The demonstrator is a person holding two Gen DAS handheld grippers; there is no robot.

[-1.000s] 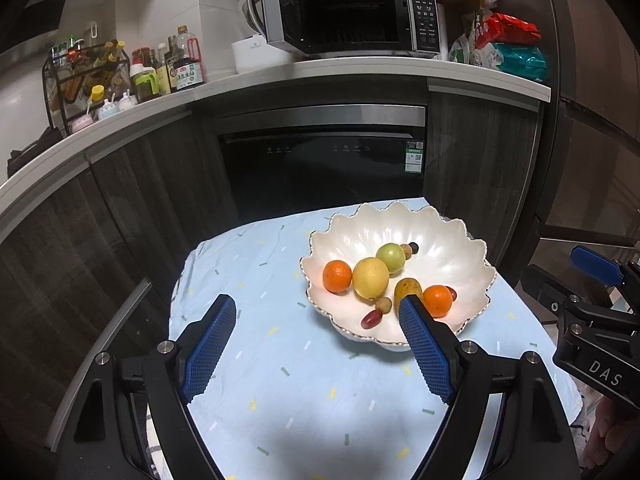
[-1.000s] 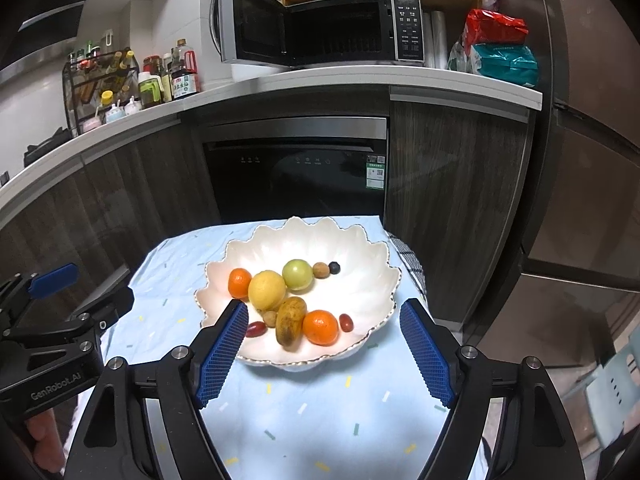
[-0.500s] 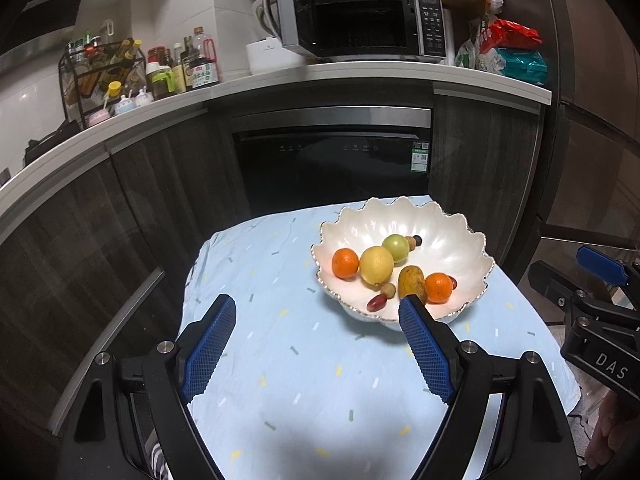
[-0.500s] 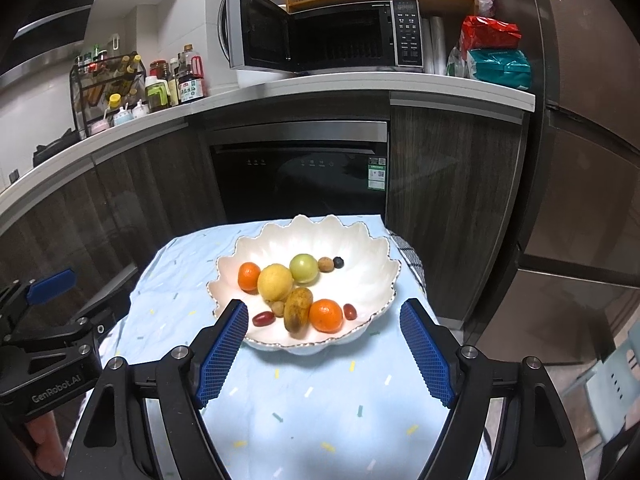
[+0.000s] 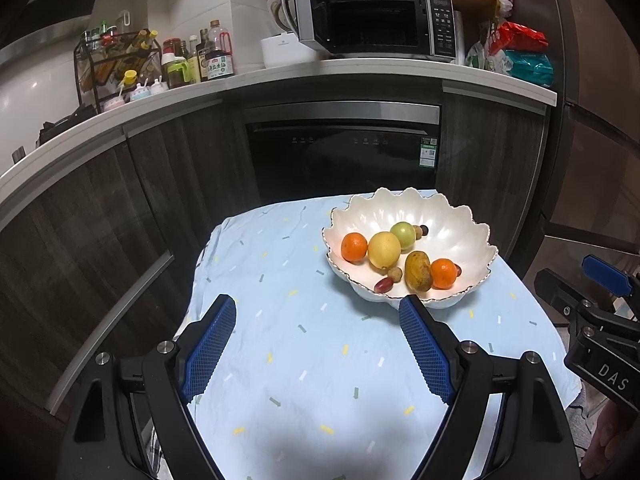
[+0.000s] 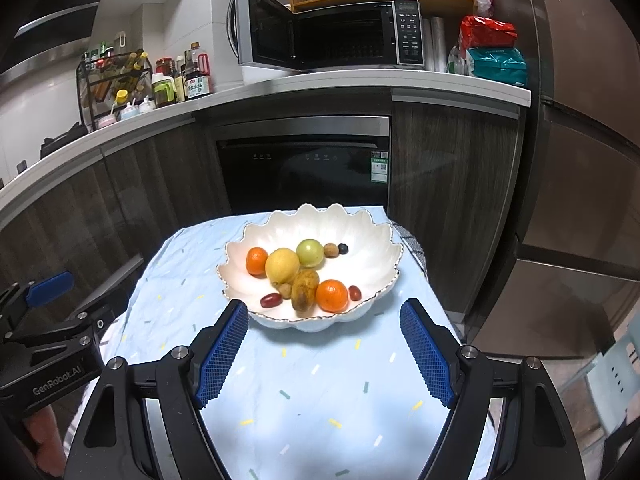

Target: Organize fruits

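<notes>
A white bowl [image 6: 372, 236] holds orange, yellow and green fruits on a pale-blue, confetti-flecked tablecloth [image 6: 320, 380].

Both black grippers with blue ribbed pads, left gripper [image 5: 318, 322] and right gripper [image 6: 324, 326], hang spread wide and empty short of the scalloped white ceramic bowl [image 6: 362, 230].

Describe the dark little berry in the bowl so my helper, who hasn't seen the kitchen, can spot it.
On the blue cloth-covered table sits a white scalloped bowl of fruit. At the back of the bowl, a row runs from the green fruit through a small brown one to the berry, the smallest, darkest, near-black piece there.
</notes>
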